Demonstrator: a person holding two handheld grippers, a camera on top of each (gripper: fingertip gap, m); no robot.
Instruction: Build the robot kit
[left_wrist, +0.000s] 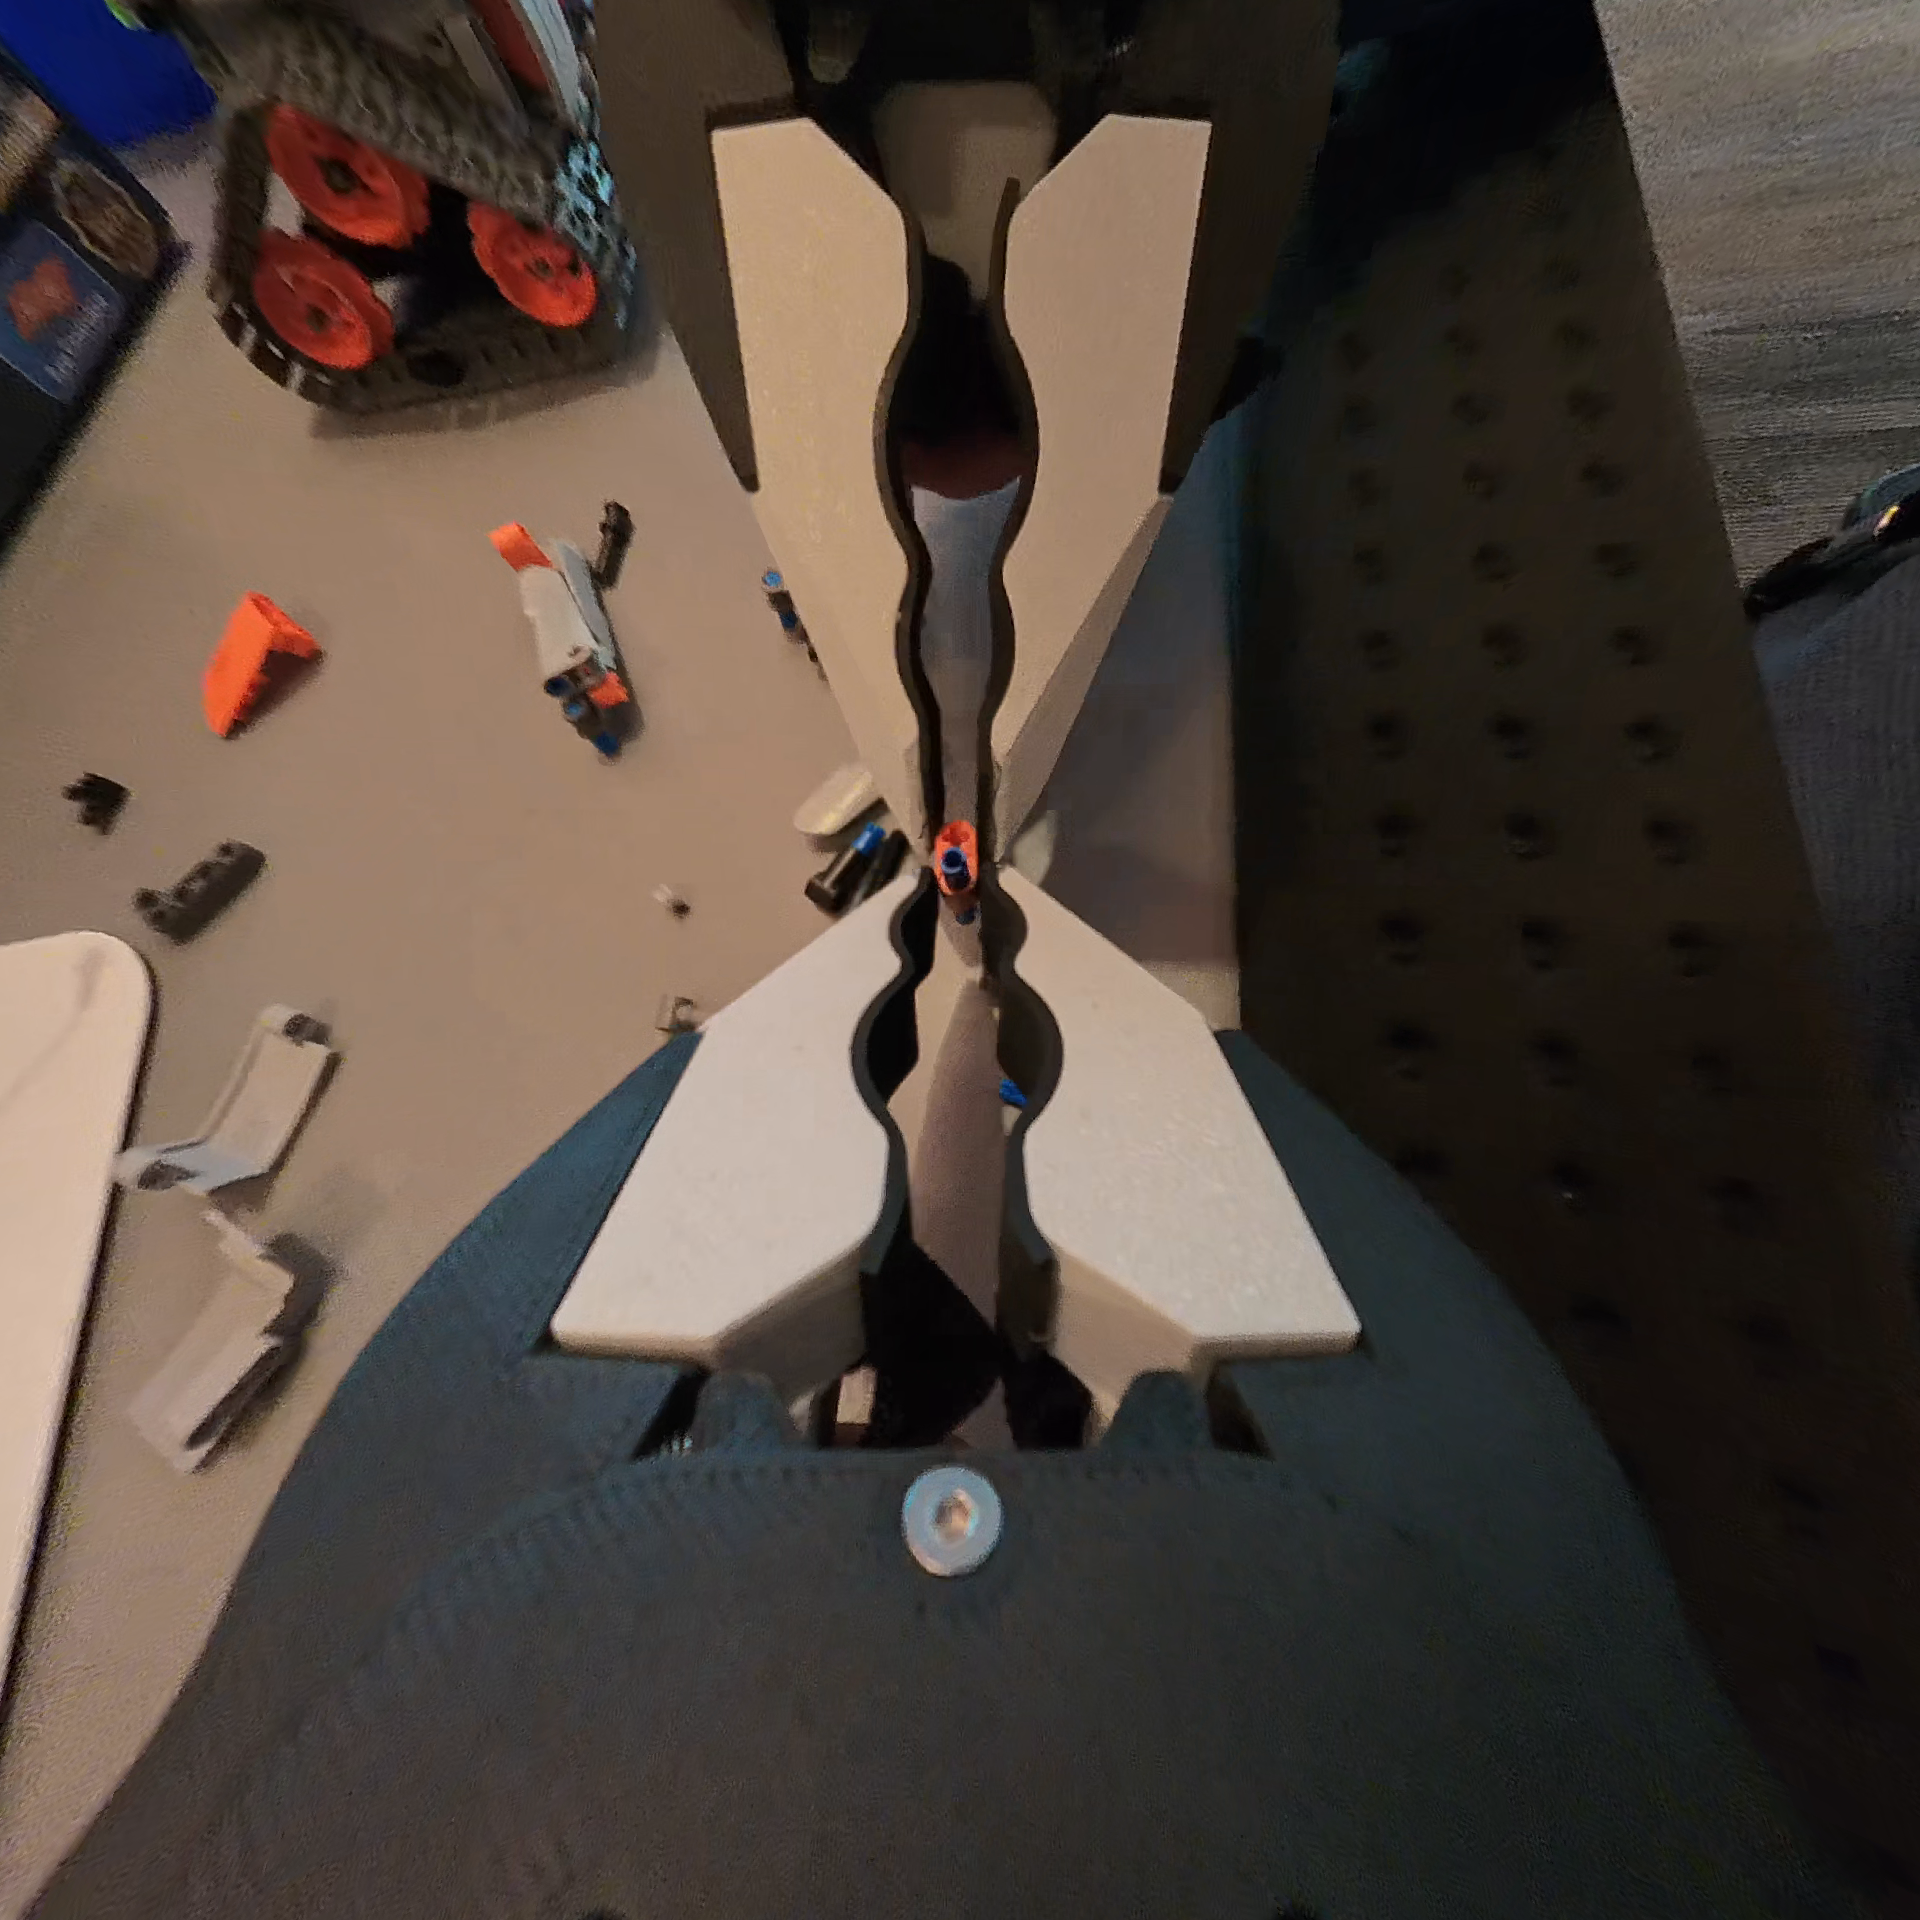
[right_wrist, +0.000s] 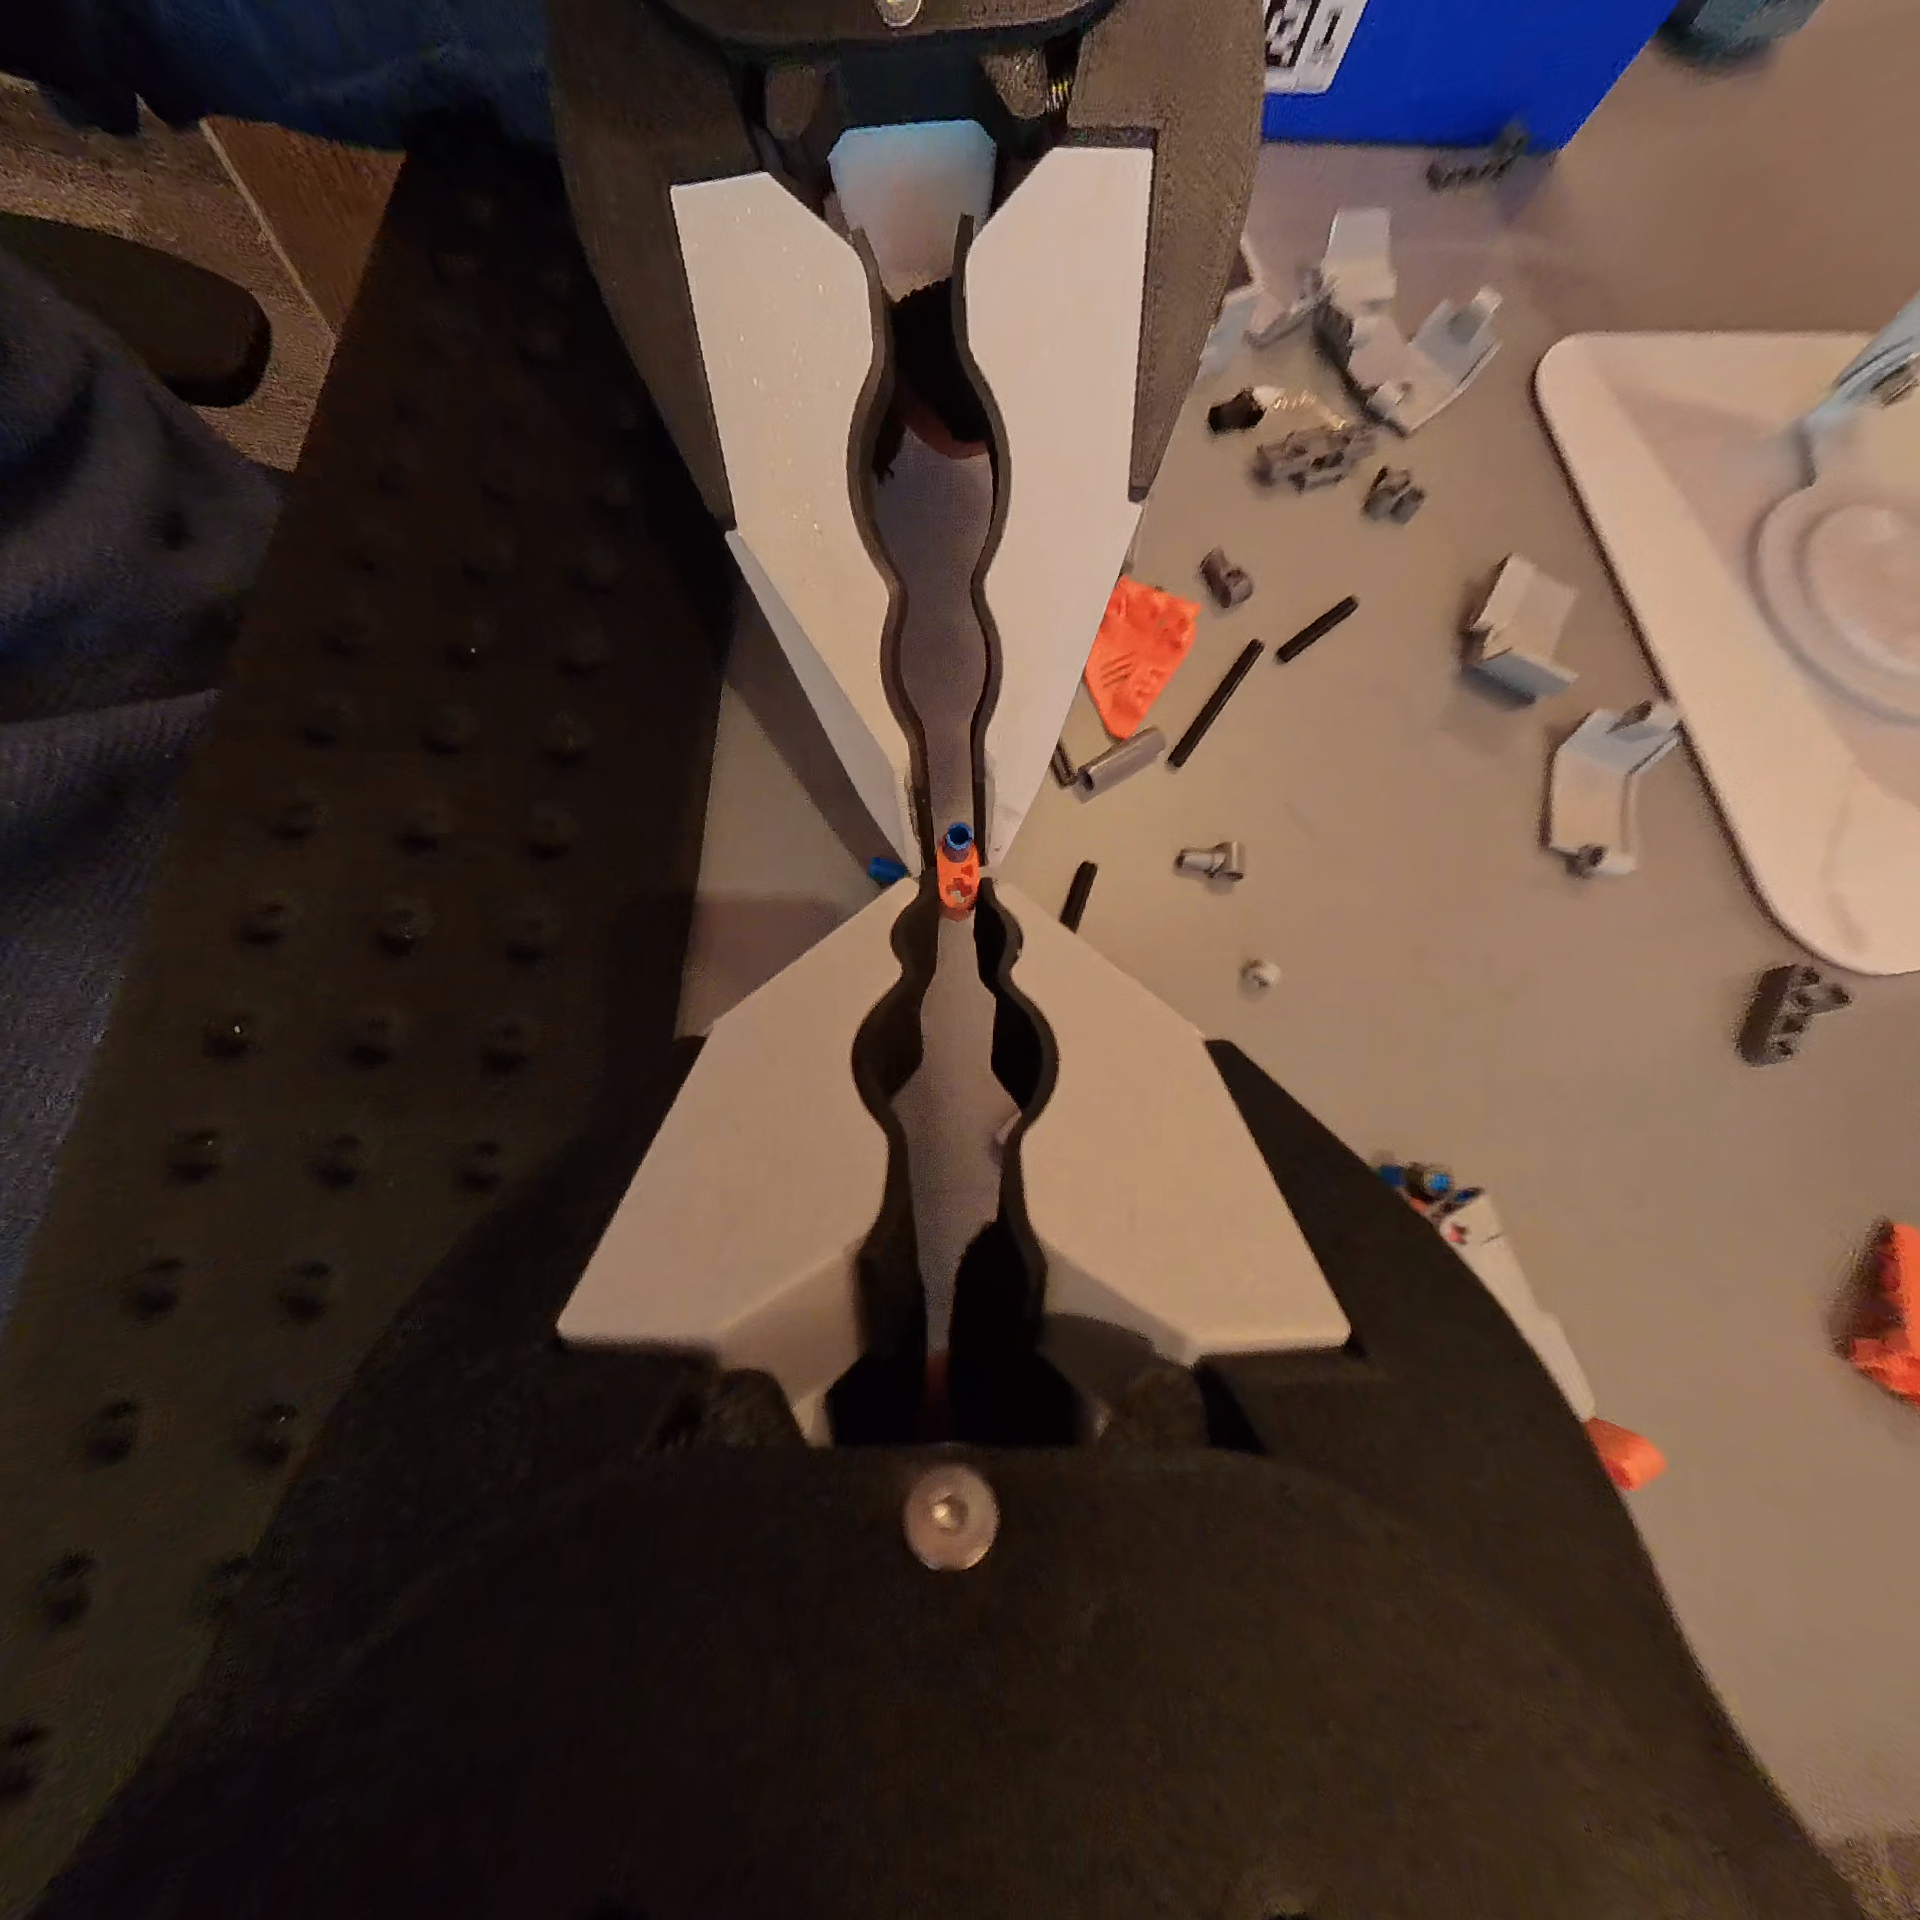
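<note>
Left wrist view: the left gripper (left_wrist: 956, 902) meets the right gripper tip to tip. Both pairs of fingers are nearly closed on one small orange connector (left_wrist: 954, 854) carrying a blue pin. The connector sits dead centre between the tips, its long axis running along the fingers. Loose building-toy parts lie on the grey table (left_wrist: 436, 831), with a tracked vehicle model (left_wrist: 416, 218) beyond, blurred.

Right wrist view: the right gripper (right_wrist: 958, 906) pinches the connector's near end; the blue pin (right_wrist: 958, 834) points toward the opposing left gripper. A white tray (right_wrist: 1683, 582) lies to the right, cut off. Which gripper bears the load cannot be told; pad contact is hidden.
</note>
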